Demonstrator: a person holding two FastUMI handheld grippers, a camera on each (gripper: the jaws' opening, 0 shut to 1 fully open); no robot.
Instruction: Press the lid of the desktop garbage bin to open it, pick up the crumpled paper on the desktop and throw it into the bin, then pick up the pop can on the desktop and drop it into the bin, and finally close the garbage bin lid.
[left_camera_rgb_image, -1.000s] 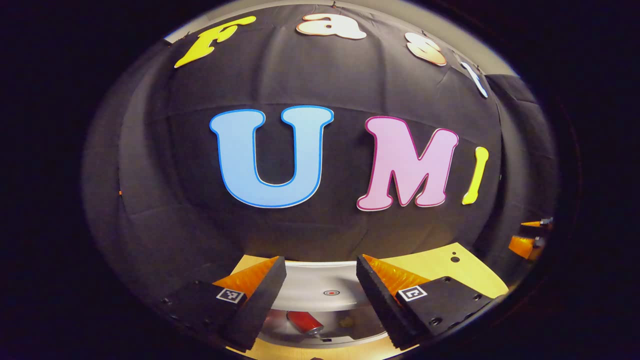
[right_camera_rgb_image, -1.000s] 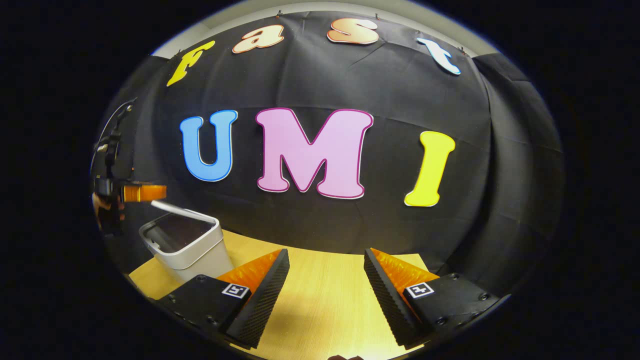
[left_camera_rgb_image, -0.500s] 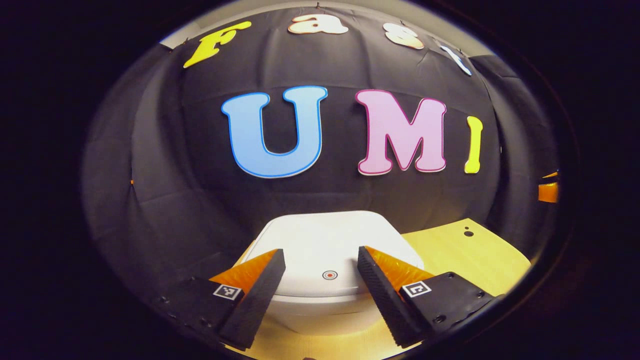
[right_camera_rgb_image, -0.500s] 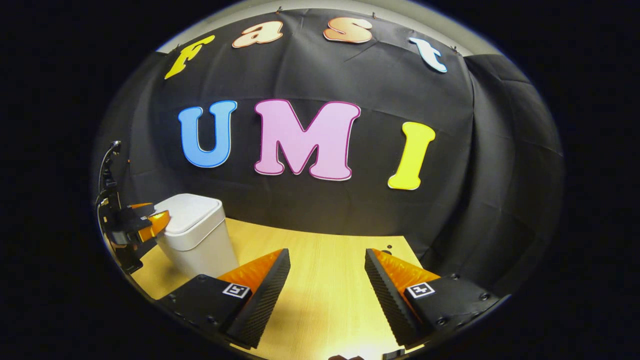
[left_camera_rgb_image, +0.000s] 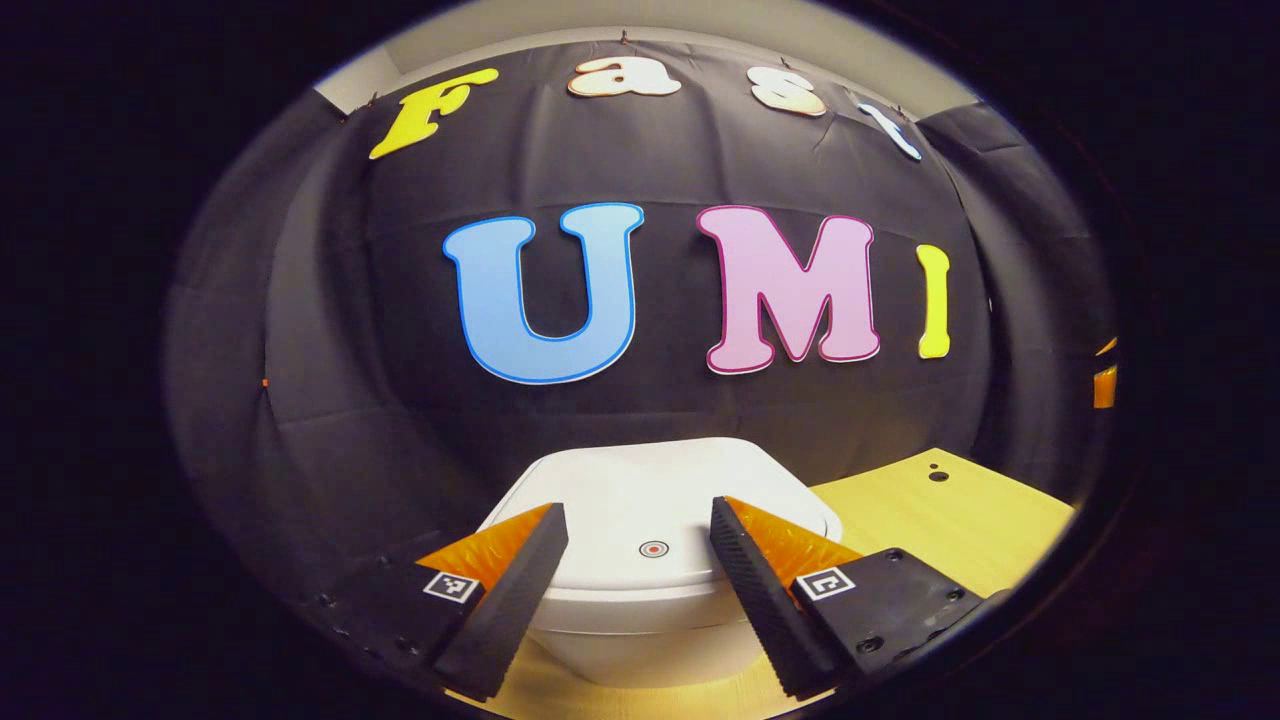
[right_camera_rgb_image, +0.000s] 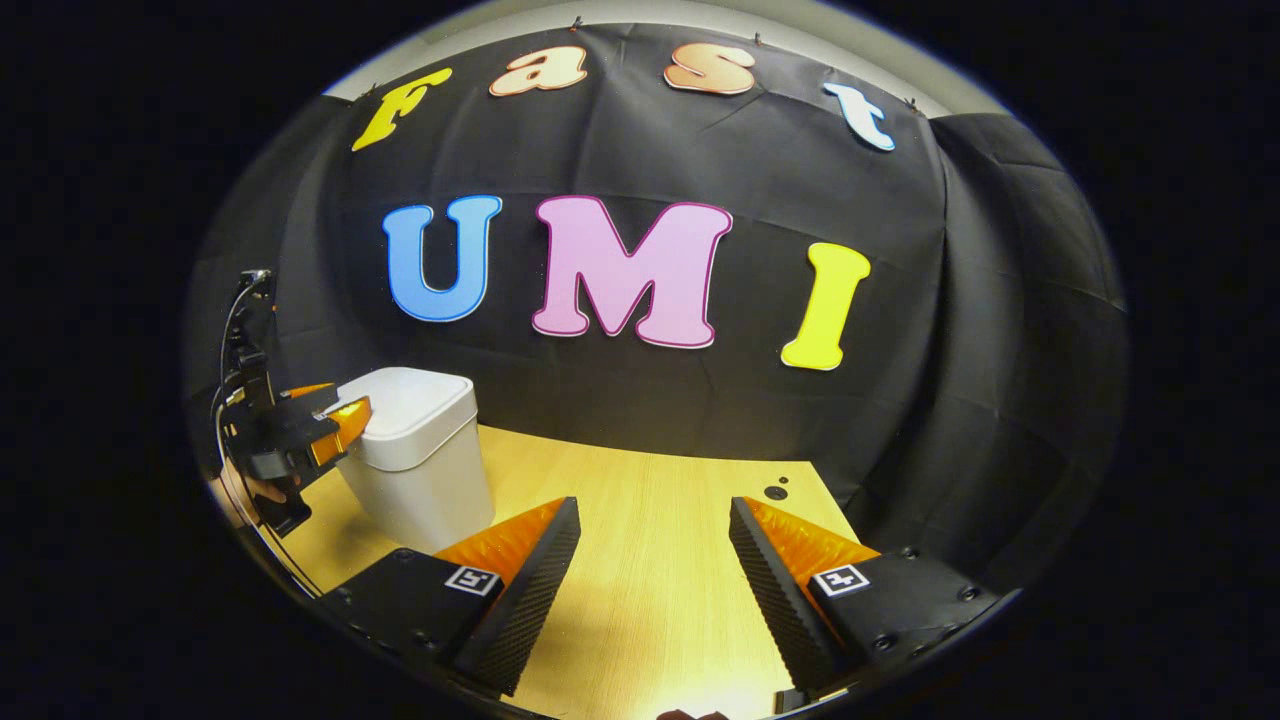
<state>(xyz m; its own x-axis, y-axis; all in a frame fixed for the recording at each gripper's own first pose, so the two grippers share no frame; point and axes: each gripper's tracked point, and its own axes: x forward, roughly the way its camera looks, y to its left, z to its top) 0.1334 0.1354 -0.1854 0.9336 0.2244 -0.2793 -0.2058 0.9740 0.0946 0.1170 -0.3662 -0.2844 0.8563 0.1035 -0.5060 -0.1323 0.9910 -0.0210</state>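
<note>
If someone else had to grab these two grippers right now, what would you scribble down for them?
Left gripper: open, holding nothing, at the front edge of the bin lid.
Right gripper: open, holding nothing, over bare desktop.
Garbage bin: upright on the desktop's left side, lid down.
Paper and can: neither lies on the visible desktop; likely inside the bin, though the shut lid hides that.
Done: lid looks closed.
Left: check that the lid has latched, then draw both grippers away.
</note>
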